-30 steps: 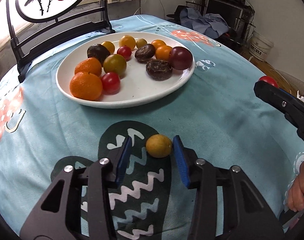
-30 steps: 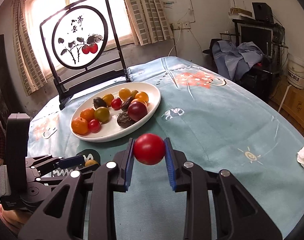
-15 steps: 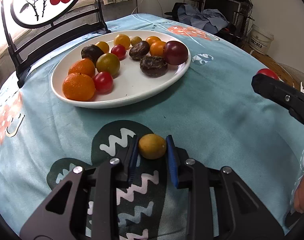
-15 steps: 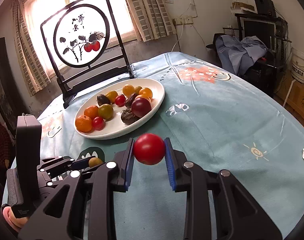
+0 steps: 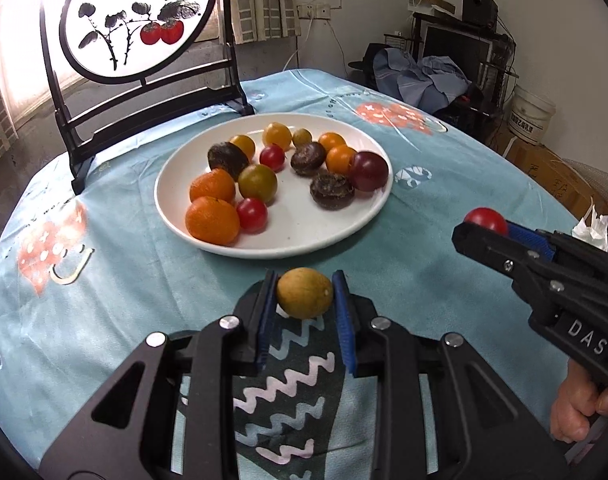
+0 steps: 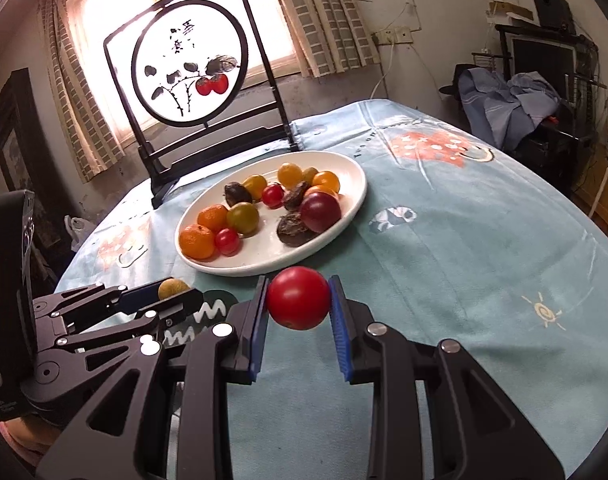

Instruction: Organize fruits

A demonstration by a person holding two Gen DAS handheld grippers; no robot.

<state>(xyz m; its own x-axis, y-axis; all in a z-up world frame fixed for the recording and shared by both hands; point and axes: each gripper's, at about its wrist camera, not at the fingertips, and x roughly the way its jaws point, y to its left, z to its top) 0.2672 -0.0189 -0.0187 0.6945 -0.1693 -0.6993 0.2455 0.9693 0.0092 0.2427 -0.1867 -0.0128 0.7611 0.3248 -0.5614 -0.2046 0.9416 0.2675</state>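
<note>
1. Your left gripper (image 5: 304, 294) is pinching the yellow-green fruit (image 5: 304, 293) between its blue pads; the fruit is lifted off the tablecloth (image 5: 444, 216), just in front of the plate.
2. Your right gripper (image 6: 298, 300) is clamped on the red tomato (image 6: 298, 298); it hangs above the cloth, near the front rim of the plate.
3. The white plate (image 5: 304, 244) already carries many fruits: oranges, small tomatoes, dark wrinkled fruits and 1 plum; they lie mixed, not grouped by kind.
4. I judge the picking of these 2 fruits as done; what is left is to set both on the plate; the front part of it is bare, so you have room there.
5. No other loose fruit shows on the cloth; so these 2 seem to be the last.
</note>
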